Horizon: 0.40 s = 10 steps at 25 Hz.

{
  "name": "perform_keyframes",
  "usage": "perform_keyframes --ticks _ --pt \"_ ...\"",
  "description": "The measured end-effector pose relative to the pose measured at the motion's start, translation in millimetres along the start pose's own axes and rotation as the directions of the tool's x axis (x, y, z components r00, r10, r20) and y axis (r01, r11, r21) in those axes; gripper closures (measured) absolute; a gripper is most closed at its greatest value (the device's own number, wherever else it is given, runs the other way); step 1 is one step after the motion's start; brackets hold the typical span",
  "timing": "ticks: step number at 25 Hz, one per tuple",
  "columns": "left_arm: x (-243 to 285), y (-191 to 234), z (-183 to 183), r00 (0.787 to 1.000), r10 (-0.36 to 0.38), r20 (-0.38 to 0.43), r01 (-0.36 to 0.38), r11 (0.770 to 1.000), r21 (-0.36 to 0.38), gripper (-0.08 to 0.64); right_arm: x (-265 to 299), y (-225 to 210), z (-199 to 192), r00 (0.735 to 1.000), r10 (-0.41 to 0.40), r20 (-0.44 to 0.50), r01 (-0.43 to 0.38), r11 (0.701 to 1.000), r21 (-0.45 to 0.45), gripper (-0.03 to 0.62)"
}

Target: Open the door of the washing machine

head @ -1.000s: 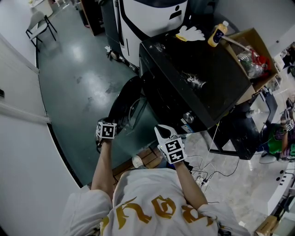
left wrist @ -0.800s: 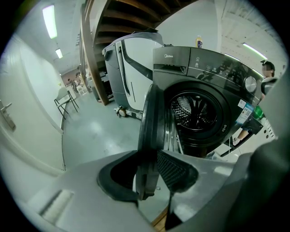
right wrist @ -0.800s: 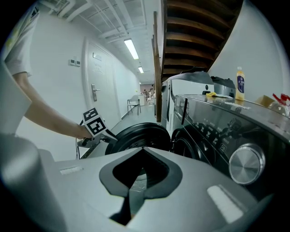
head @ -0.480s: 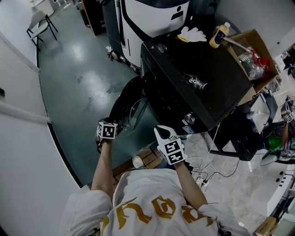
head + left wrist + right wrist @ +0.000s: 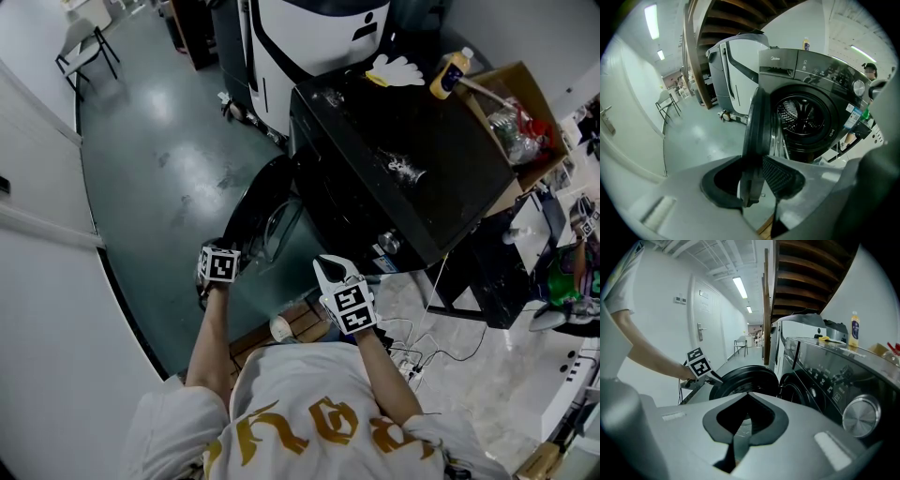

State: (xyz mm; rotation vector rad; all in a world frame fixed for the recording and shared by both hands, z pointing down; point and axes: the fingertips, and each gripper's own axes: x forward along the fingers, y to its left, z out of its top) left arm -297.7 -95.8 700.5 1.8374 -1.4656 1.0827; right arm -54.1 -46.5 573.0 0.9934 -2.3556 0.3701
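Nothing material has moved since a second ago: door angle and both grippers stand as they did, with only a slight drift of the head camera

1. Left gripper: jaws clamped on the free edge of the round, black-rimmed washing machine door with glass bowl. The rim stands edge-on between the ribbed pads.

2. Door position: swung well out from the dark grey front-loading washing machine, leaving the steel drum exposed. By that, the opening is judged largely done.

3. Handling, as a judgement: the door is rigid and likely weighty from its glass, turning only about its hinge. The rim looks smooth, so a pinch could slip under a sideways pull. The best hold is the present one, on the free edge furthest from the hinge, moved along the door's arc, not straight back.

4. Right gripper: jaws drawn together on nothing, held clear of the door and short of the machine front.

5. Not verifiable: the hinge is out of sight behind the door. The rim recess or handle, if any, is covered by the left pads. In the head view the marker cube masks the grip point, and the machine's base is cut off by the person's shoulders
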Motion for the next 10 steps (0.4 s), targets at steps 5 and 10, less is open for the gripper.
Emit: perform_keyframes --ticks 5,10 --pt "0.9 -0.2 0.3 1.0 0.001 0.003 -0.001 1.0 0.005 0.422 1.7 0.1 2.6 1.0 0.005 0.001 -0.005 1.0 0.001 0.574" --pt "0.1 0.1 0.0 1.0 -0.007 0.001 0.007 1.0 -0.005 0.422 3.2 3.1 1.8 1.0 0.014 0.004 -0.014 1.0 0.0 0.574"
